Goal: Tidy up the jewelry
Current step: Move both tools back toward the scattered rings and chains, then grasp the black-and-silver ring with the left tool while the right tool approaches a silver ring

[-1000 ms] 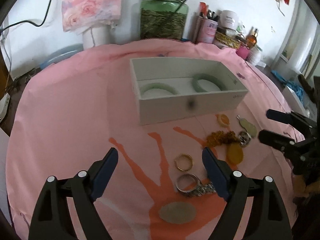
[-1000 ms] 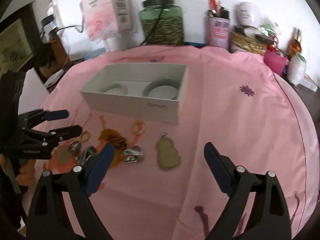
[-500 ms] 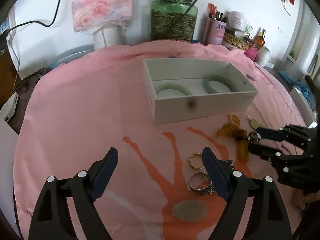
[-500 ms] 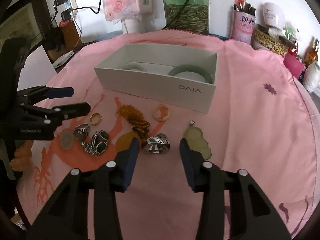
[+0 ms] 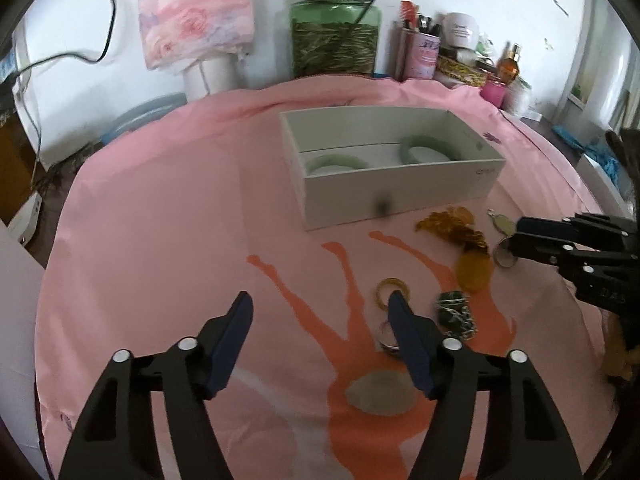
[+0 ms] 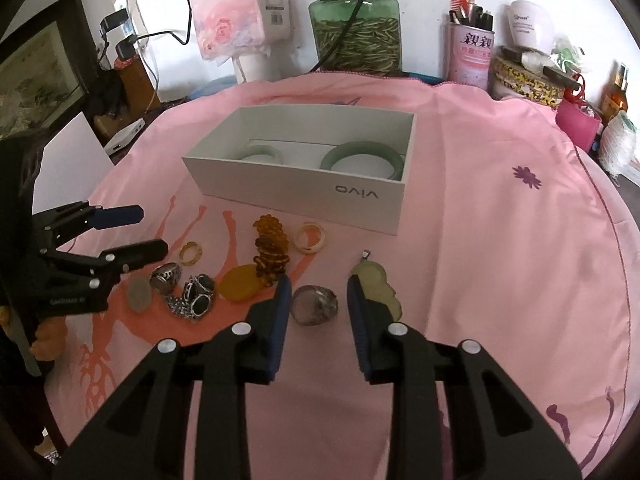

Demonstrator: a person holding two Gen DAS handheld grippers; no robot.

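- My right gripper is down low over the pink cloth, jaws parted a little, and the silver ring lies on the cloth right between the two blue pads; I can't tell whether either pad touches it.
- Just outside my right-hand pad sits the pale green gourd pendant, its edge partly hidden by that finger.
- On the other side, the flat amber piece and the amber bead bracelet lie near my left-hand pad.
- Beyond the ring, a cream-and-orange ring rests near the front wall of the white box.
- Inside the box: two green jade bangles, a paler one on the left and a darker one on the right.
- My left gripper hangs spread wide above the orange pattern, nothing between its fingers.
- Its right finger overlaps a yellow ring and a silver ring in the left wrist view.
- Beside that finger lies a dark-stoned chain bracelet; nearer me a grey oval stone rests on the cloth.
- Past the far edge of the cloth, a green glass jar stands by the wall.
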